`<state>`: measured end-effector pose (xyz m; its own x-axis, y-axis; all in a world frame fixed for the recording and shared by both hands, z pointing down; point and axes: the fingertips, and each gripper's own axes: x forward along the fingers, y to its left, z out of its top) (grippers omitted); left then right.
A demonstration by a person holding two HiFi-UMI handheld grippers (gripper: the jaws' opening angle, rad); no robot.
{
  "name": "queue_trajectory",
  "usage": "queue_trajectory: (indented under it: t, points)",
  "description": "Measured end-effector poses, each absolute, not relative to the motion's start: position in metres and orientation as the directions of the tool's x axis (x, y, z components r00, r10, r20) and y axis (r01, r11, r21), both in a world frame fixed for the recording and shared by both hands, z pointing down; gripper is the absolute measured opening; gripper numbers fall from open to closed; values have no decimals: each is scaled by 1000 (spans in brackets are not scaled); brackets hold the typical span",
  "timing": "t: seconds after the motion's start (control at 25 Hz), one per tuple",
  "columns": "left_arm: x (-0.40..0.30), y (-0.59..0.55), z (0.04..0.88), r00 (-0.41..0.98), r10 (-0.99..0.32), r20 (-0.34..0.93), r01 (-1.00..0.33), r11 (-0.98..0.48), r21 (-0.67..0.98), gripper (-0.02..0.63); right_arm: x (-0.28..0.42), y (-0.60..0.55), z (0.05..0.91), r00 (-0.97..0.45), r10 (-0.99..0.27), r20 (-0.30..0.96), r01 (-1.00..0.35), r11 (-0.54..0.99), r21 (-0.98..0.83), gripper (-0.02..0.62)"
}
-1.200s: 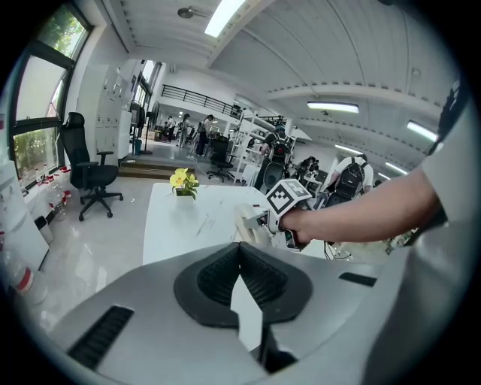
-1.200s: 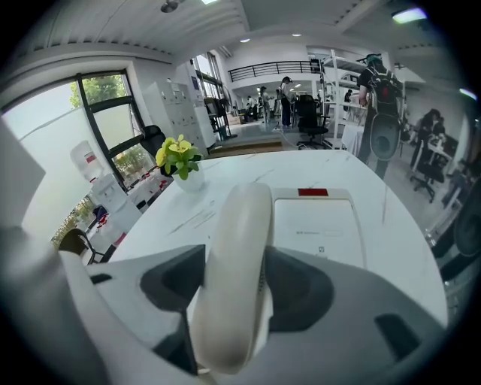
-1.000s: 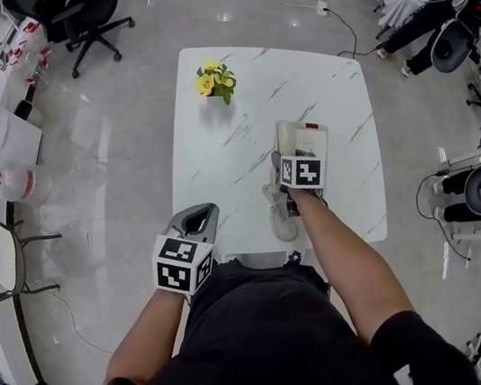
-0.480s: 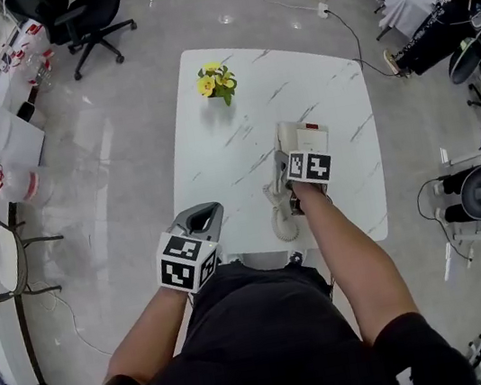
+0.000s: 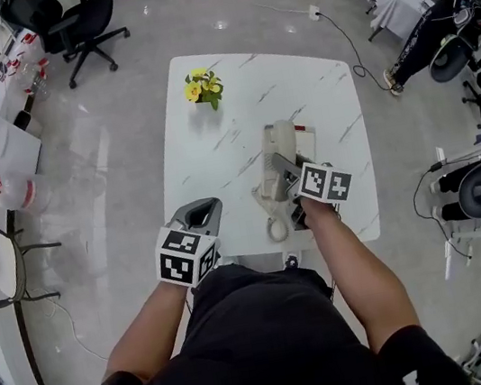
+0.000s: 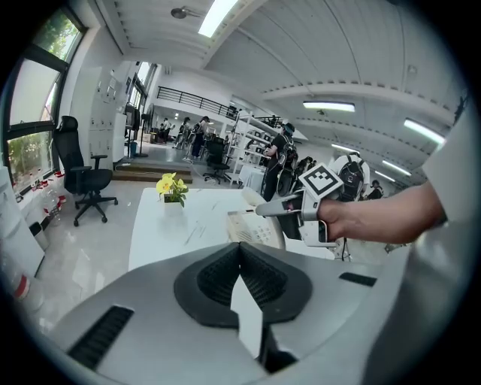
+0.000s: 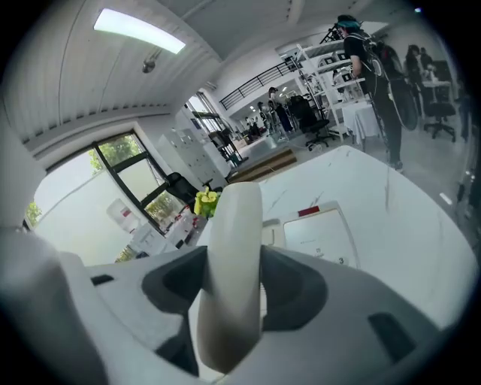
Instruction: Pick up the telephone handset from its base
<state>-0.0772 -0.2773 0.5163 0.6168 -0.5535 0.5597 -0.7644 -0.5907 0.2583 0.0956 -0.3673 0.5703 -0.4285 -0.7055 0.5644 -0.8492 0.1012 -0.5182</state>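
— Handset [image 7: 234, 271]?
— Clamped in the right gripper [image 5: 284, 169], whose jaws have just been closing on it. It is lifted off the base [image 5: 307, 141], its near end hidden by the jaws.
— Left gripper [image 5: 200, 214]?
— Jaws together, empty, by the table's [image 5: 217, 159] near corner.

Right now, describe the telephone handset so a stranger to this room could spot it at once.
On the white marble table mid-room, find the flat telephone base near the right edge. The handset is the long cream bar gripped in the right claw over it. Unlike the square base, it is slim, with a coiled cord trailing.
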Motion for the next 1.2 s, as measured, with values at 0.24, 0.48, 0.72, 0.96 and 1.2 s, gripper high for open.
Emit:
queue_trajectory:
  t: [0.24,0.48,0.72,0.96,1.2]
  points:
    - [-37,-285,500,629,-565,533,-757,-602,254,2,122,-346,514,-488,-757,435,-805,197,-560,217]
    - [-2,-291,484,638,-580,506,-752,-611,249,2,153,-331,479,-521,-784,339,-751,232,-618,216]
    - [15,-298,471,626,-611,485,-766,-598,234,2,186,-314,450,-546,-797,258,-720,289,-631,218]
    - [26,-299,461,627,-620,472,-765,-604,224,2,219,-293,440,-545,-808,222,-716,312,-624,218]
    - [21,-296,466,620,-616,485,-771,-594,230,2,234,-279,446,-544,-813,206,-722,329,-609,218]
